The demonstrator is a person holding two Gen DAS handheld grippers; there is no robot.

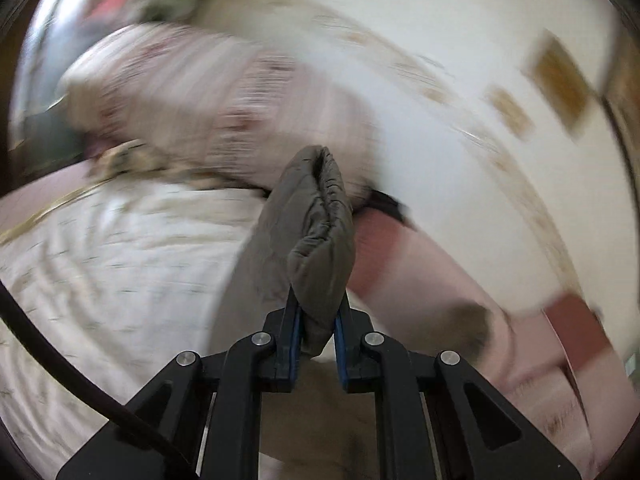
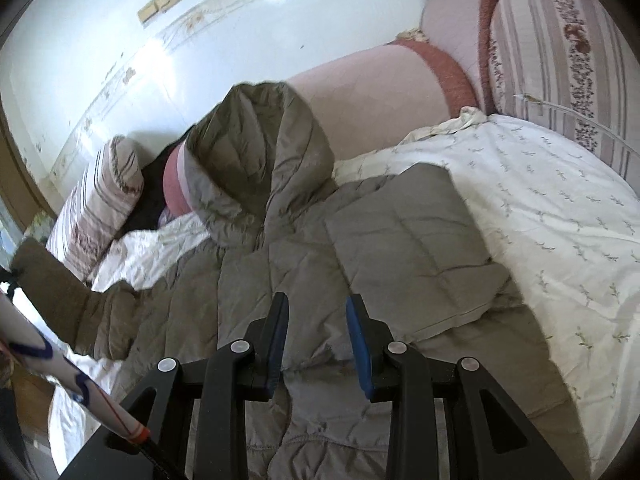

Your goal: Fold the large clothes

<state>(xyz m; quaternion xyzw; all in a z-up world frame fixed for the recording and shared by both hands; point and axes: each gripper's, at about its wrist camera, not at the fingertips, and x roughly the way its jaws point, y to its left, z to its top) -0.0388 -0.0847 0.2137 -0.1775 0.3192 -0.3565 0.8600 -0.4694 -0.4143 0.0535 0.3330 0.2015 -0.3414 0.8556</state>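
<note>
A grey-brown hooded puffer jacket (image 2: pixel 280 260) lies front up on the bed, hood (image 2: pixel 260 140) propped against the headboard. One sleeve (image 2: pixel 408 232) is folded across the chest. The other sleeve (image 2: pixel 68 296) is lifted off the bed toward the left edge. In the blurred left wrist view my left gripper (image 1: pixel 318 304) is shut on that sleeve's cuff (image 1: pixel 320 232), which sticks up between the blue pads. My right gripper (image 2: pixel 318 300) hovers over the jacket's lower front, open, with nothing between its fingers.
The white leaf-print sheet (image 2: pixel 560 200) covers the bed. A pink padded headboard (image 2: pixel 360 100) stands behind, with a striped pillow (image 2: pixel 100 200) to the left and a striped cushion (image 2: pixel 560 60) to the right. A white-wrapped cable (image 2: pixel 60 368) crosses the lower left.
</note>
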